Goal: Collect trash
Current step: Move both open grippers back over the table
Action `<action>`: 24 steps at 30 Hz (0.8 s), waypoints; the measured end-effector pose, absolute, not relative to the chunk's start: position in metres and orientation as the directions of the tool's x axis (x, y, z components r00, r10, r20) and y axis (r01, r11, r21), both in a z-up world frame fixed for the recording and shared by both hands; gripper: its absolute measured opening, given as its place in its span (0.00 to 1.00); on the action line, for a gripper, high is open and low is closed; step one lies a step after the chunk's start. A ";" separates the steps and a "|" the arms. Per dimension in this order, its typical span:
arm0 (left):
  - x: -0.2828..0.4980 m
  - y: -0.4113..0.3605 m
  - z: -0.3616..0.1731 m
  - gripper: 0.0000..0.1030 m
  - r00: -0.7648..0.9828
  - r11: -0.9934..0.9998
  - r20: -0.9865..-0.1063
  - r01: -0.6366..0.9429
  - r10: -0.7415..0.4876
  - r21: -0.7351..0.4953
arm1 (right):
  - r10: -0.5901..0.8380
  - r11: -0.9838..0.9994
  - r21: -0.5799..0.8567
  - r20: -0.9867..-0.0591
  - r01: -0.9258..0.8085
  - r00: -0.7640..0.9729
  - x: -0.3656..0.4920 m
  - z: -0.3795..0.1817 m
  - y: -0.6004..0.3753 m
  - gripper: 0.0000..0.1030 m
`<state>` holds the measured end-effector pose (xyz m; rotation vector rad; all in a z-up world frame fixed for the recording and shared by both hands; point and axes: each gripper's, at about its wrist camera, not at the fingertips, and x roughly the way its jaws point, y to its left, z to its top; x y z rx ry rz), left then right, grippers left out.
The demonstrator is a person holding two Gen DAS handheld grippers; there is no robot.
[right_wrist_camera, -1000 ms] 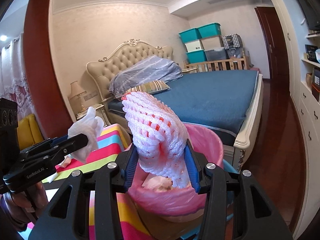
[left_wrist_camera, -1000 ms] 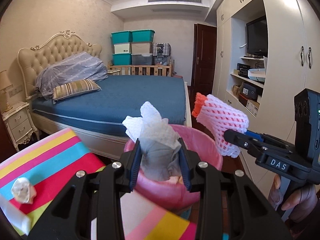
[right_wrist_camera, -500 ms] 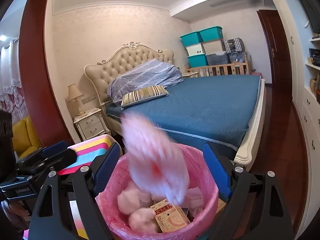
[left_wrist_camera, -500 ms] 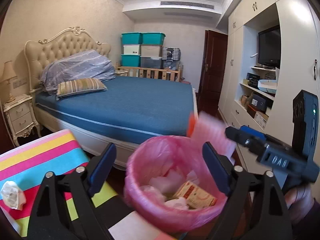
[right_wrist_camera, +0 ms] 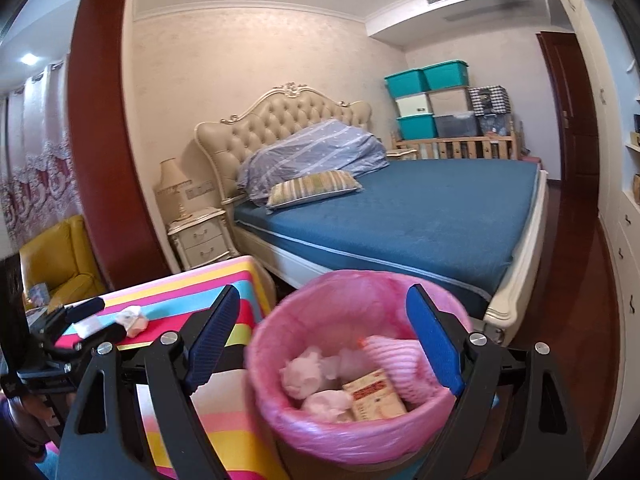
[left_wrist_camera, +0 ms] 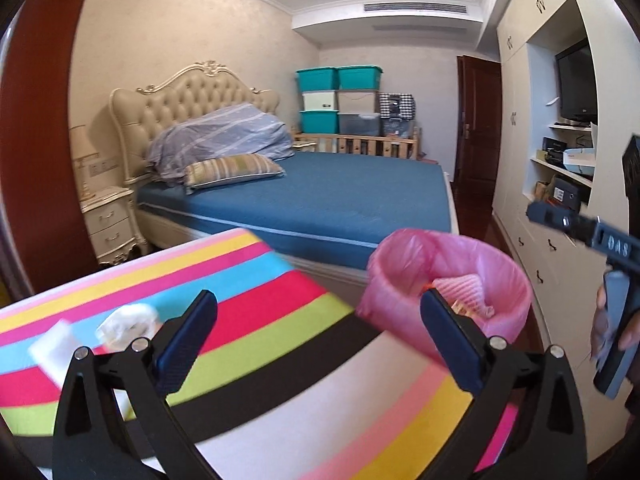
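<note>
Both of your grippers hang empty over a striped table (left_wrist_camera: 280, 360) in a bedroom, the drop just made. Your left gripper (left_wrist_camera: 320, 344) has just spread its jaws wide with nothing between them, and it now looks across the table toward the near-left scraps. Your right gripper (right_wrist_camera: 324, 344) has likewise just let go and stands wide above the pink-lined bin (right_wrist_camera: 320, 440), which sits just off the table's right edge, in front of the bed (right_wrist_camera: 420, 208). Inside the bin lie the pink foam net (right_wrist_camera: 396, 360), several crumpled tissues (right_wrist_camera: 304, 372) and a small printed carton (right_wrist_camera: 372, 400), so that part of the job looks done. Still left on the table are a crumpled wad (left_wrist_camera: 128, 322) and a white piece (left_wrist_camera: 52, 352) just beside it, at the near left. Motion blur smears both leftovers, so what the white piece is cannot be told, and the left gripper's frame covers its lower end. The bin's base is out of view, and anything lower in the bin is buried.
</note>
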<state>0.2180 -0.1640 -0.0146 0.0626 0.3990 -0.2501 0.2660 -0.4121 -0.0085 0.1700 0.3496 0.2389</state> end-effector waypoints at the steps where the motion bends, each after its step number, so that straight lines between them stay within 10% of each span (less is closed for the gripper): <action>1: 0.211 -0.160 -0.016 0.96 0.894 0.969 -0.389 0.247 -0.223 0.011 | 0.270 0.956 0.201 -0.316 -0.214 0.910 0.264 -0.008 -0.404 0.80; 24: 0.197 0.025 -0.032 0.93 0.853 0.994 -0.515 -0.108 0.088 -0.010 | 0.470 0.880 0.173 -0.443 -0.441 0.763 0.276 -0.047 -0.195 0.80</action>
